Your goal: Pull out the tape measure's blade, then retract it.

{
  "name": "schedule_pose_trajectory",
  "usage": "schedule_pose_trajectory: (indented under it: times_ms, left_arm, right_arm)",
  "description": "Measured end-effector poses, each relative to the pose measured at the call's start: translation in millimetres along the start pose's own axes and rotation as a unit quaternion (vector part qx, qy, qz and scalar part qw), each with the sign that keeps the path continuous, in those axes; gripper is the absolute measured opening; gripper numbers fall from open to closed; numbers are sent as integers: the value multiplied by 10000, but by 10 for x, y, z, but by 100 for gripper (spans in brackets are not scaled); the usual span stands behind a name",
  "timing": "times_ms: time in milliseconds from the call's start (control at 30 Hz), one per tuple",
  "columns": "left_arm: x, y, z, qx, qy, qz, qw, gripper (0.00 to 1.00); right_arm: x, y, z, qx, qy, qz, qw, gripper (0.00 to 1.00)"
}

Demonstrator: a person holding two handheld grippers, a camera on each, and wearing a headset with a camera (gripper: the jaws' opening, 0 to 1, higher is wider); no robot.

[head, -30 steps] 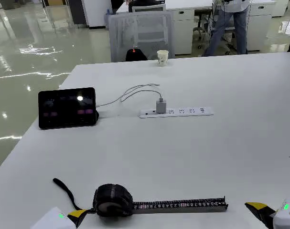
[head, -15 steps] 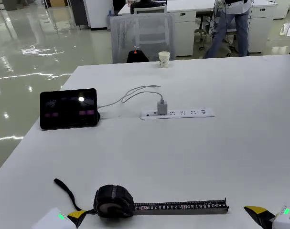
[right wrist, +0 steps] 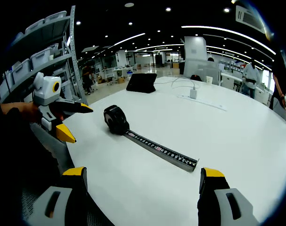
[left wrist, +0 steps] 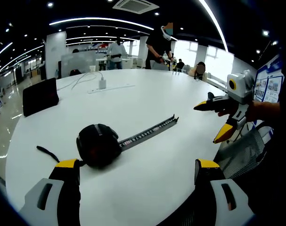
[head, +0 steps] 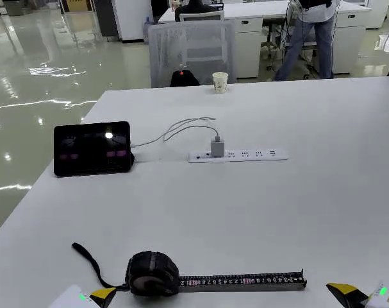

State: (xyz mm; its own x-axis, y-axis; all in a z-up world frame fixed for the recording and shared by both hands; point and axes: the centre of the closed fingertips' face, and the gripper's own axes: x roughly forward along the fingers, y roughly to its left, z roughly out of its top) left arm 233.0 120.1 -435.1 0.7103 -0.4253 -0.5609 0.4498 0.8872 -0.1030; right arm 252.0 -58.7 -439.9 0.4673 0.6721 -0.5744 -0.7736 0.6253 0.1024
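A black tape measure [head: 152,281] lies on the white table [head: 245,212] near its front edge, with a black strap [head: 85,255] trailing left. Its blade [head: 242,280] is pulled out flat to the right and ends in a hook. My left gripper [head: 99,296] sits just left of the case. My right gripper [head: 347,294] is to the right, apart from the blade's end. In the left gripper view the case [left wrist: 98,143] lies ahead of the open left gripper [left wrist: 137,167]. In the right gripper view the blade [right wrist: 161,150] lies ahead of the open right gripper [right wrist: 143,173]. Neither gripper holds anything.
A dark tablet [head: 91,149] stands at the left. A white power strip [head: 238,154] with a charger [head: 217,146] and cable lies mid-table. A paper cup [head: 220,81] stands at the far edge, a mesh chair [head: 191,48] behind it. A person [head: 306,32] stands beyond.
The tape measure and its blade lie as before. The small downward shift of the picture comes from the head camera.
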Motion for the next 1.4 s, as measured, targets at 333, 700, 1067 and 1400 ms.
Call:
schedule_pose_trajectory:
  times_ms: [333,700,1067,1400]
  left_arm:
    - [-2,-5,-5,6,29,10,10000,99]
    - [-3,21,5,-96,49,123,9999,99]
    - [3,71,31,-238,-2,436,9988,99]
    - [40,84,60,-393,-45,664,9970,99]
  right_arm:
    - [-14,15,-30,4,39,2,10000,99]
    - [-25,-7,-25,-35,42,13,10000,99]
    - [-43,-44,-9,-195,67,166,9996,99]
    - [-64,-99,19,-447,130,569,9973,99]
